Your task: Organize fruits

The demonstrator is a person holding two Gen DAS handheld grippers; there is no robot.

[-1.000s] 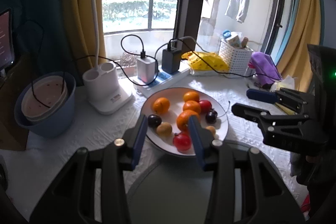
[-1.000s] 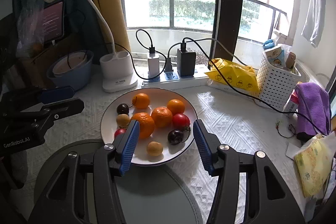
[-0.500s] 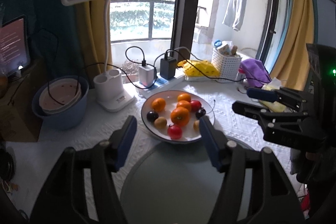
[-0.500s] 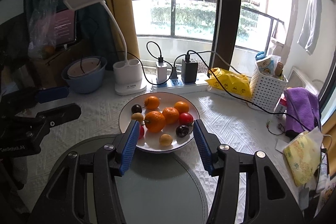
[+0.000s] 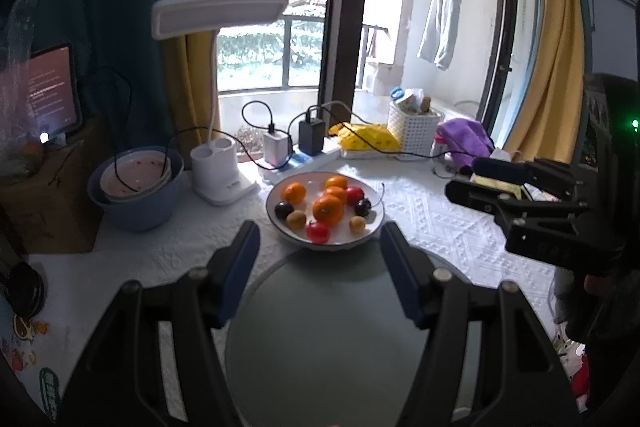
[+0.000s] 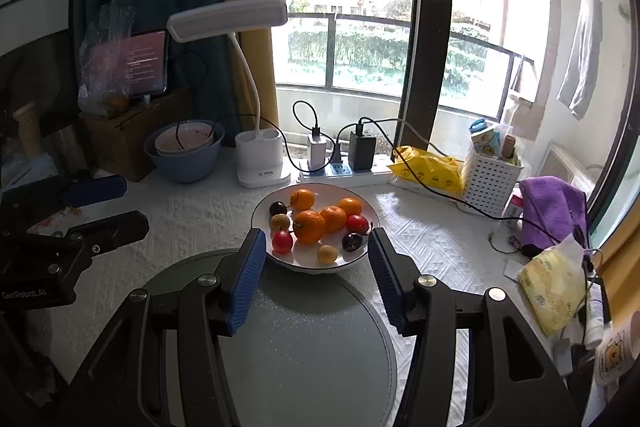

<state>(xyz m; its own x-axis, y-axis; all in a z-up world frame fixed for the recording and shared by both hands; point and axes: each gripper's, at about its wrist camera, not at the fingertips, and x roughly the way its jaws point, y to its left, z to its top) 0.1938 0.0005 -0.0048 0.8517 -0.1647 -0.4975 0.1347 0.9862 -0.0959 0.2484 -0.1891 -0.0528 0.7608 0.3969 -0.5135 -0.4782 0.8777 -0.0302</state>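
A white plate (image 5: 372, 227) (image 6: 360, 259) holds several fruits: oranges (image 5: 328, 209) (image 6: 310, 225), red tomatoes (image 5: 318, 231) (image 6: 282, 241), dark plums (image 5: 283, 209) (image 6: 352, 241) and small brown fruits (image 6: 326, 253). A grey-green round plate (image 5: 332, 339) (image 6: 304, 347) lies in front of it, bare. My left gripper (image 5: 318, 247) is open and empty above the grey plate. My right gripper (image 6: 316, 255) is open and empty, just short of the white plate. Each gripper shows in the other's view, the right (image 5: 520, 187) and the left (image 6: 80, 203).
A white desk lamp (image 6: 260, 163), a blue bowl stack (image 6: 184, 151), a power strip with chargers and cables (image 6: 340, 167), a yellow bag (image 6: 428, 171), a white basket (image 6: 490, 179), a purple cloth (image 6: 556, 203) and a tissue pack (image 6: 556, 287) ring the white tablecloth.
Both grippers have pulled back and up from the white plate. The left jaws have opened wider. The fruits have not moved.
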